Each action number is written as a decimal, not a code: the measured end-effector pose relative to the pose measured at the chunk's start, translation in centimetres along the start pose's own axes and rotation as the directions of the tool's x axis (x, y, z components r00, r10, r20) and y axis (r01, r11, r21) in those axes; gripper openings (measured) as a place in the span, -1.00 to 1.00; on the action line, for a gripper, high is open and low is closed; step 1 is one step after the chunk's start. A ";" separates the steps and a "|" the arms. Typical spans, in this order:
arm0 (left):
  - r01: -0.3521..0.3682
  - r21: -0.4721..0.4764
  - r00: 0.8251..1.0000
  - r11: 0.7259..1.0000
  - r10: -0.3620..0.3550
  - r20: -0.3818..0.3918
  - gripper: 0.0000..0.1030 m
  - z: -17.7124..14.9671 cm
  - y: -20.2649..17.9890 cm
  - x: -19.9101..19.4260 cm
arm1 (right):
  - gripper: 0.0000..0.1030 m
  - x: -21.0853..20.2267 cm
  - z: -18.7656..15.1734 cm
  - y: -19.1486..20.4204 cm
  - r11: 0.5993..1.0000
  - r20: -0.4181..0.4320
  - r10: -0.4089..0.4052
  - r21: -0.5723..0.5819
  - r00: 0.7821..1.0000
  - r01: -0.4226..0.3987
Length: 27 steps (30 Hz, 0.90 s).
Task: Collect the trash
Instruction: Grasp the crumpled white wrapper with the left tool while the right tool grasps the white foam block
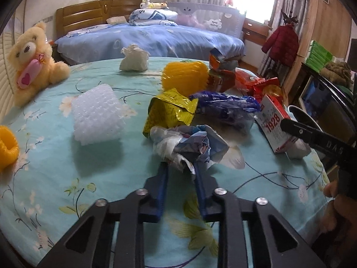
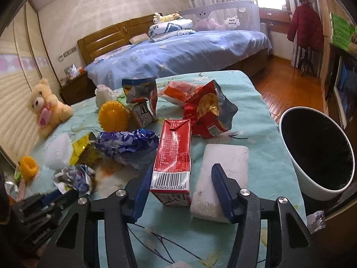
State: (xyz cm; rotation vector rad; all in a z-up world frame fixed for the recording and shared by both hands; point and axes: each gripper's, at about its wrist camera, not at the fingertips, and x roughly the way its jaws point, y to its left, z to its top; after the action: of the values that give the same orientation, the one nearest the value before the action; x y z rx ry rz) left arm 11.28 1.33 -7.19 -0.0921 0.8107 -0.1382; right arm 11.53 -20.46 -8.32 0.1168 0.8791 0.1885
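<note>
Trash lies scattered on a table under a light blue flowered cloth (image 1: 55, 167). My left gripper (image 1: 178, 164) is shut on a crumpled white-and-blue wrapper (image 1: 189, 143) resting on the cloth; the same wrapper (image 2: 74, 177) shows at the lower left of the right wrist view. My right gripper (image 2: 181, 176) stands open astride a red drink carton (image 2: 174, 154) lying on its side. Its left finger is close against the carton. Its right finger sits over a white foam block (image 2: 229, 156) beside the carton.
A white bin with a black liner (image 2: 316, 151) stands off the table's right edge. A yellow wrapper (image 1: 167, 109), blue wrapper (image 1: 225, 105), bubble wrap (image 1: 96, 114), yellow spiky ball (image 1: 185, 76), red chip bag (image 2: 207, 111), tissue (image 1: 133, 59) and teddy bear (image 1: 33, 62) lie farther out.
</note>
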 end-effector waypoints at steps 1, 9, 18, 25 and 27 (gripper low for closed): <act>0.004 0.002 1.000 1.000 -0.004 0.002 -0.71 0.0 0.0 -0.1 | 0.06 -0.2 0.0 -0.1 1.000 0.001 0.014 0.007 1.000 -0.014; 0.021 0.012 0.999 1.000 -0.021 0.039 -0.91 0.0 -0.3 -1.1 | 0.06 -2.4 -0.9 -1.2 0.998 0.044 0.033 0.046 0.999 -0.035; 0.070 0.032 0.997 0.997 -0.071 0.032 -0.93 -0.4 -1.5 -1.5 | 0.06 -2.8 -2.3 -2.3 0.998 0.020 -0.053 0.024 0.998 0.052; 0.087 0.065 0.995 0.994 -0.089 0.038 -0.95 -0.4 -2.7 -2.0 | 0.11 -1.1 -1.8 -4.0 0.996 -0.024 -0.006 0.087 1.000 0.008; 0.087 0.074 0.995 0.994 -0.090 0.041 -0.96 -0.4 -2.9 -2.1 | 0.11 -0.5 -1.8 -4.1 0.994 -0.034 0.022 0.105 0.999 -0.019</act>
State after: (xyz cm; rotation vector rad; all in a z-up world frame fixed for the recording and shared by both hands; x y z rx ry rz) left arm 9.29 -1.19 -5.55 -0.0627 0.7575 -0.2478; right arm 10.33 -24.57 -9.79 0.2211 0.9229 0.1637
